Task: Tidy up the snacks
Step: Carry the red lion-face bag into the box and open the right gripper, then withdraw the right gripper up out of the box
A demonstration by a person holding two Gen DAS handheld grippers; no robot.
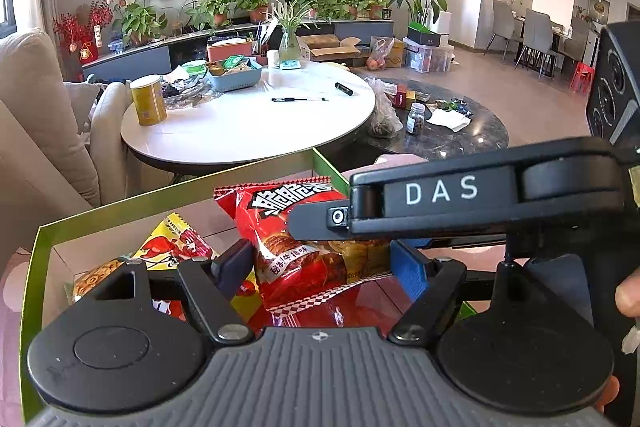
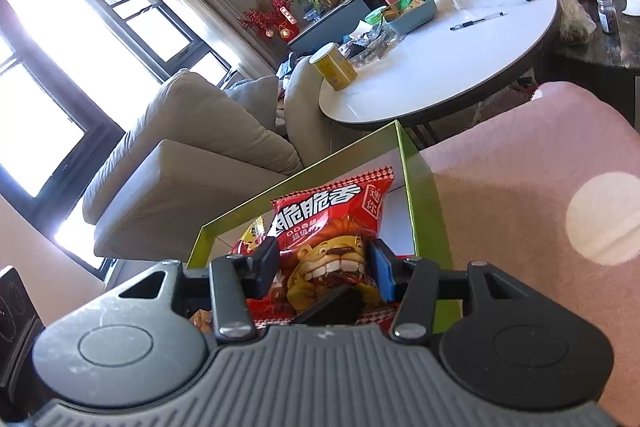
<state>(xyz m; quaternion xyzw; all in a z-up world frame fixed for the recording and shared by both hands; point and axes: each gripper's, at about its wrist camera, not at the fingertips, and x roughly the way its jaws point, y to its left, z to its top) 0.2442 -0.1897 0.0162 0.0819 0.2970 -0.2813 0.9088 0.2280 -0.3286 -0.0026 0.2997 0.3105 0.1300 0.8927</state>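
A red snack bag (image 1: 288,251) stands upright in a green-rimmed box (image 1: 180,193). In the left wrist view my left gripper (image 1: 322,267) has its pads against the bag's two sides. My right gripper reaches in from the right, with one of its fingers (image 1: 312,223) lying across the bag's upper part. In the right wrist view the bag's lion face (image 2: 332,227) fills the gap of my right gripper (image 2: 325,271), pads pressing on both edges. A black finger of the left gripper (image 2: 332,307) crosses the bag's bottom. A yellow snack bag (image 1: 168,247) lies in the box to the left.
The box (image 2: 412,195) rests on a pink surface (image 2: 520,207). Beyond it stands a white round table (image 1: 248,123) with a yellow tin (image 1: 148,99), a basket and pens. A dark low table (image 1: 440,135) is to the right, a beige sofa (image 1: 36,131) to the left.
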